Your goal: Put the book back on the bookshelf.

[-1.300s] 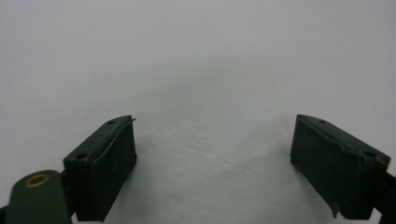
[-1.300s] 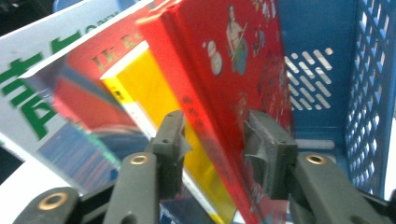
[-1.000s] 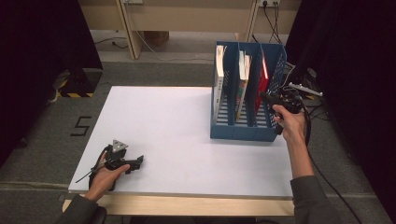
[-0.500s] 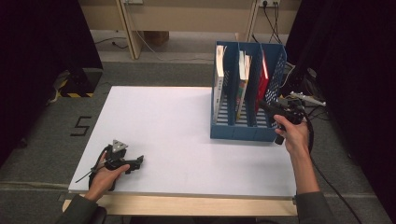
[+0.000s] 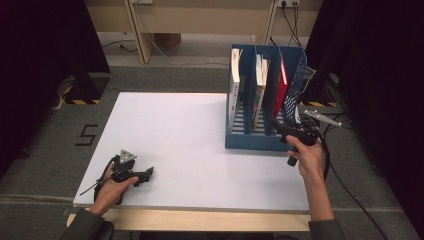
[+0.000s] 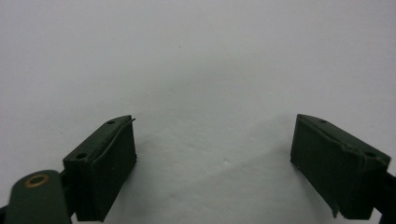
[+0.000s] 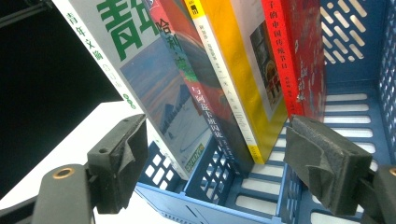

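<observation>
White surface [image 5: 200,145] bore the rack [image 5: 250,141]; the right tool [image 7: 219,163], jaws just spread and empty, should back straight off the red book [image 7: 299,56]; the left tool [image 6: 215,172] lay agape.

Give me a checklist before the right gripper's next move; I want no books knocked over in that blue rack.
1. Right gripper jaws open, nothing between the pads: ok; they have just been opening.
2. Right gripper clear of the blue file rack: cannot tell; in the high view it sits at the rack's front right corner.
3. Red book settled in its slot: ok, standing in the right compartment.
4. Other books leaning but contained: ok; the yellow-spined book and the magazine tilt inside the rack.
5. Left gripper parked on the white table, jaws open and empty: ok.
</observation>
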